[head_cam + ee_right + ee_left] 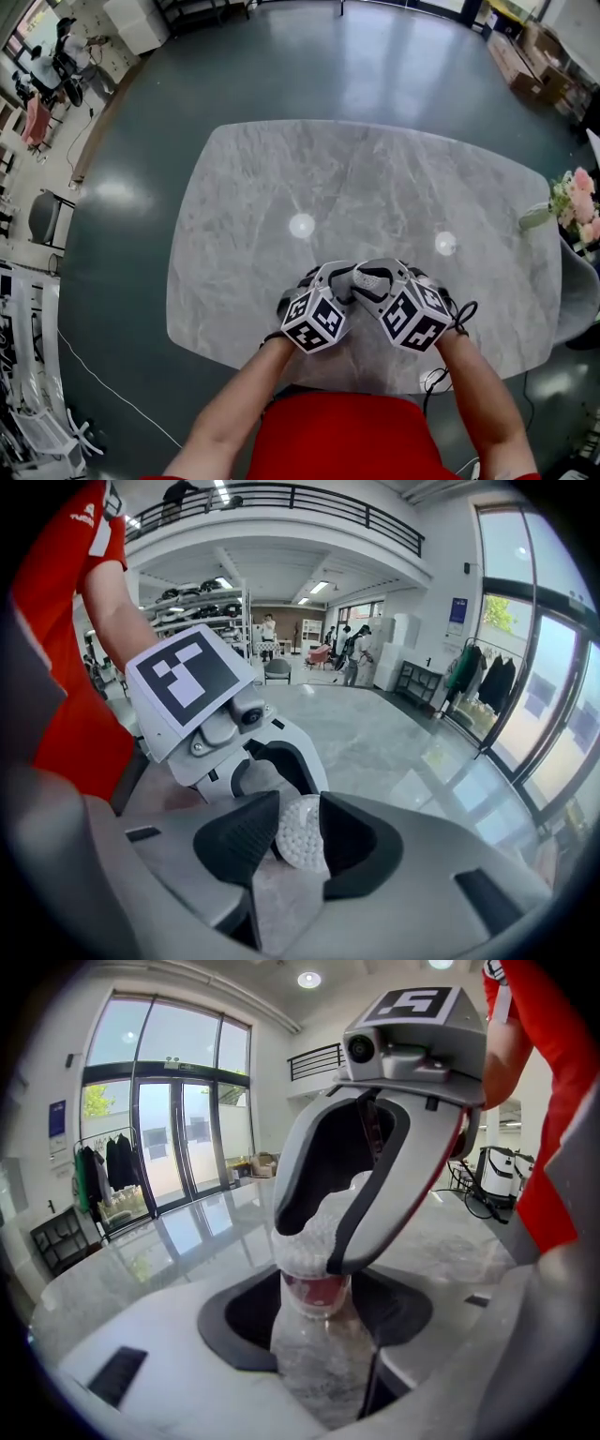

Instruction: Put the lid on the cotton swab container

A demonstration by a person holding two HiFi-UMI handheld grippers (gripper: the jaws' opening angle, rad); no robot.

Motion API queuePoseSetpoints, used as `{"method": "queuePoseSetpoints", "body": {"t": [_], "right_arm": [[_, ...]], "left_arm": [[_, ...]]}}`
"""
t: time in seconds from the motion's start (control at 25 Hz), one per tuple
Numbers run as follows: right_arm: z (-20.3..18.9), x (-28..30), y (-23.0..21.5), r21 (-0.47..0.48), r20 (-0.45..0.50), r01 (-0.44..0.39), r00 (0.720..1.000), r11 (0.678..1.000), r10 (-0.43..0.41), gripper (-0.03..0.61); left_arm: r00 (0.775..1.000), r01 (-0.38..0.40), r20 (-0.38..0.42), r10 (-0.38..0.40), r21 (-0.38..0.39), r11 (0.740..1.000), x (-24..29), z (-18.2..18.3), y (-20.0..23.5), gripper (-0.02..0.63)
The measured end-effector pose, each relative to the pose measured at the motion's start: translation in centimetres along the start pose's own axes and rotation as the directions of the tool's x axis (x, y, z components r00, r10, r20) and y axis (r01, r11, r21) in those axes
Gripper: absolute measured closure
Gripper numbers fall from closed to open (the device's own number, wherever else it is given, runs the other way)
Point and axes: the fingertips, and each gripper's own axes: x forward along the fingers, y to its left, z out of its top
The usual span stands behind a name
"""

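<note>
**Head view:** from above, steeply down on the grey marble-patterned desk (309,178).
**Left gripper view, right gripper view:** close, low over the desk's near edge, facing each other. They show the right claw (317,1246) and left claw (284,794) respectively, and share the clear cotton swab container (314,1363).

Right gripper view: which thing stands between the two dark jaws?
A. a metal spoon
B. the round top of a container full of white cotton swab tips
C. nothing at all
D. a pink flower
B: the round top of the cotton swab container, packed with white tips, sits right between the two dark jaws.
</note>
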Motion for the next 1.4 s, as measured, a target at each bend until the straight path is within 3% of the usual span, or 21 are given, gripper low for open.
{"method": "queuePoseSetpoints", "body": {"t": [0.28, 0.68, 0.88, 1.0, 1.16, 1.4], "right_arm": [[-0.3, 0.3, 0.3, -0.100, -0.040, 0.081, 0.996, 0.992, -0.085, 0.442], [0.3, -0.6, -0.2, 0.047, 0.097, 0.033, 0.995, 0.998, -0.038, 0.400], [1.9, -3.2, -0.6, 0.159, 0.220, 0.029, 0.974, 0.987, -0.064, 0.402], [3.1, -5.9, -1.1, 0.235, 0.336, 0.044, 0.934, 0.971, -0.123, 0.403], [4.5, -10.4, -1.7, 0.343, 0.482, 0.071, 0.843, 0.937, -0.240, 0.403], [5.3, -16.2, -0.9, 0.430, 0.579, 0.122, 0.723, 0.895, -0.376, 0.403]], "left_arm": [[1.000, -0.020, 0.000, 0.020, -0.026, 0.999, 0.1, 0.0, 0.1, 0.345], [0.997, -0.039, 0.057, 0.045, -0.094, 0.995, -1.6, -0.4, 0.3, 0.336], [0.989, -0.074, 0.116, 0.088, -0.116, 0.990, -4.1, 0.8, 0.5, 0.336], [0.971, -0.105, 0.202, 0.131, -0.135, 0.985, -6.5, 3.3, 0.7, 0.336], [0.926, -0.137, 0.332, 0.181, -0.150, 0.979, -10.3, 7.2, 0.3, 0.351], [0.856, -0.172, 0.440, 0.270, -0.250, 0.953, -16.0, 11.9, -0.1, 0.438]]}}
